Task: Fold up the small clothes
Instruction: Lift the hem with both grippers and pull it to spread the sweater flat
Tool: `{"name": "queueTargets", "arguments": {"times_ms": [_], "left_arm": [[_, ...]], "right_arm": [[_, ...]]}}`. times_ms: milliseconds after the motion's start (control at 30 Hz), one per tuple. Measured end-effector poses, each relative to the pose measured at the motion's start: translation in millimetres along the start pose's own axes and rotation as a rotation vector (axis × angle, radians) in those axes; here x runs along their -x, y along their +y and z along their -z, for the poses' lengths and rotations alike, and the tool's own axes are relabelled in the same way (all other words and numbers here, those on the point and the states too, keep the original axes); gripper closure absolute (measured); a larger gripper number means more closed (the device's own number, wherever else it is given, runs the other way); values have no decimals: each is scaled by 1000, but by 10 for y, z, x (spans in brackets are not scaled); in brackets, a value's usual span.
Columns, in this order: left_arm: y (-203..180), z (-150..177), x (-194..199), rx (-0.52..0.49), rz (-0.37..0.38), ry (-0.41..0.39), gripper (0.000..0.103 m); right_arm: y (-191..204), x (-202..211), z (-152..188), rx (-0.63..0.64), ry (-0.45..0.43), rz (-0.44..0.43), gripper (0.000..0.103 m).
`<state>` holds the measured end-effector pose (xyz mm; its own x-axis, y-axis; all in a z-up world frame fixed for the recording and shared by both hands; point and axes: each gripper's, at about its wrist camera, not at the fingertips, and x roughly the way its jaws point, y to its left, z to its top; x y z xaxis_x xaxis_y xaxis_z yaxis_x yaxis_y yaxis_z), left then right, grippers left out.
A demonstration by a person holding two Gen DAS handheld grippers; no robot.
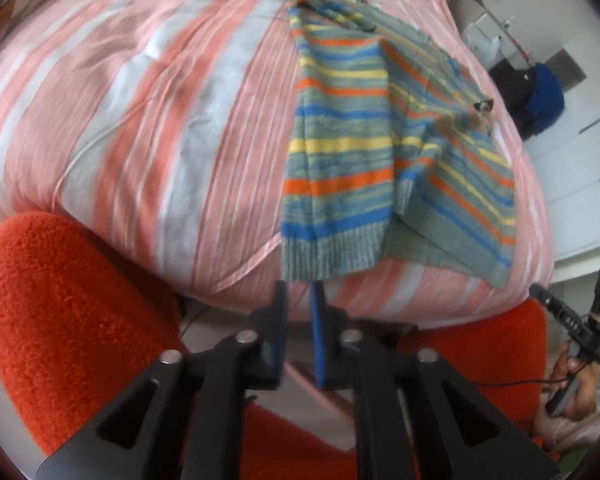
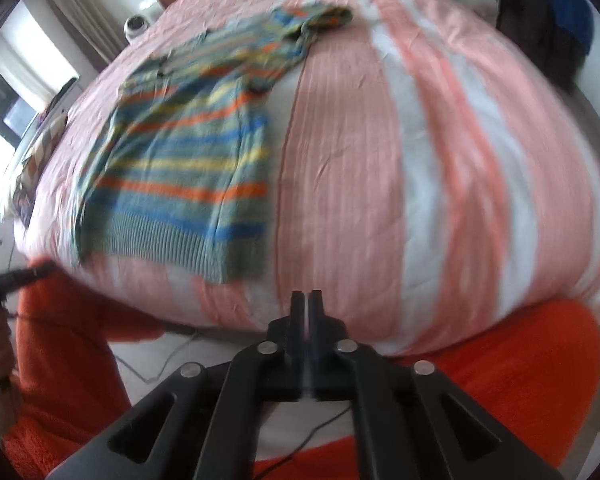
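A small striped knit sweater [image 1: 348,148] in grey, blue, orange and yellow lies on the pink and white striped bed [image 1: 140,120], partly folded with one side laid over the body. My left gripper [image 1: 300,292] is open a little and empty, just short of the sweater's ribbed hem at the bed's near edge. In the right wrist view the sweater [image 2: 188,160] lies to the left. My right gripper [image 2: 307,300] is shut and empty, off the bed's near edge and to the right of the sweater.
The person's orange fleece sleeves [image 1: 60,320] fill the foreground. The right hand-held gripper [image 1: 580,328] shows at the left view's right edge. Dark clothes [image 2: 548,28] hang by the wall at far right. A window [image 2: 16,80] is at the left.
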<state>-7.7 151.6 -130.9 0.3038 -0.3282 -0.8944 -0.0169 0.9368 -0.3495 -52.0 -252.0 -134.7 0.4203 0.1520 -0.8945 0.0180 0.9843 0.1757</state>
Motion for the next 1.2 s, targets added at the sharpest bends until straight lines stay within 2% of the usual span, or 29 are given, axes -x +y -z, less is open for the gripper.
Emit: {"name": "queueTargets", "arguments": {"times_ms": [33, 67, 100, 200, 267, 300, 333, 367, 467, 600, 700, 767, 800, 867, 900, 933, 1067, 1167, 1200], "left_arm": [[-2, -18, 44, 5, 8, -21, 64], [-12, -24, 72, 8, 13, -39, 56], [-37, -56, 89, 7, 14, -58, 45], [-143, -161, -6, -39, -7, -77, 42], [-165, -269, -181, -38, -27, -54, 42], [-176, -321, -281, -33, -21, -34, 43], [-175, -371, -369, -24, -26, -10, 44], [-177, -392, -410, -17, -32, 4, 44], [-202, -393, -410, -22, -12, 16, 44], [-231, -383, -481, -31, 20, 37, 43], [-282, -423, -611, -27, -9, 48, 43], [-256, -444, -629, 2, -17, 49, 48], [-238, -459, -621, 16, -17, 49, 54], [-156, -469, -600, 41, -17, 45, 72], [-119, -480, -606, 53, -13, 44, 89], [-84, -485, -614, 63, -2, 46, 99], [-38, -464, -520, 76, 43, 64, 101], [31, -409, -151, 56, 120, 52, 101], [48, -409, -50, 48, 115, 39, 101]], "right_arm": [[12, 27, -21, 8, -12, -4, 66], [36, 53, -67, 19, -35, -20, 43], [75, 64, -107, 28, -62, -50, 37], [260, -99, -219, 67, -59, -133, 37], [364, -316, -278, 89, -28, -141, 37], [390, -413, -291, 96, -6, -140, 52], [407, -524, -314, 93, 21, -150, 71], [398, -568, -319, 75, 36, -171, 98], [270, -300, -247, 55, 2, -202, 100], [31, 217, -97, 73, -55, -106, 100], [25, 131, -102, 70, -39, -103, 100], [73, 44, -133, 83, -34, -111, 100], [125, -11, -150, 87, -33, -113, 100], [162, -66, -153, 91, -35, -114, 100], [141, -78, -142, 89, -35, -114, 100], [114, -88, -129, 79, -35, -115, 100], [-27, -4, -130, 41, -47, -124, 100], [-128, 212, -155, 24, -61, -152, 100], [-151, 277, -161, 19, -65, -161, 100]]}}
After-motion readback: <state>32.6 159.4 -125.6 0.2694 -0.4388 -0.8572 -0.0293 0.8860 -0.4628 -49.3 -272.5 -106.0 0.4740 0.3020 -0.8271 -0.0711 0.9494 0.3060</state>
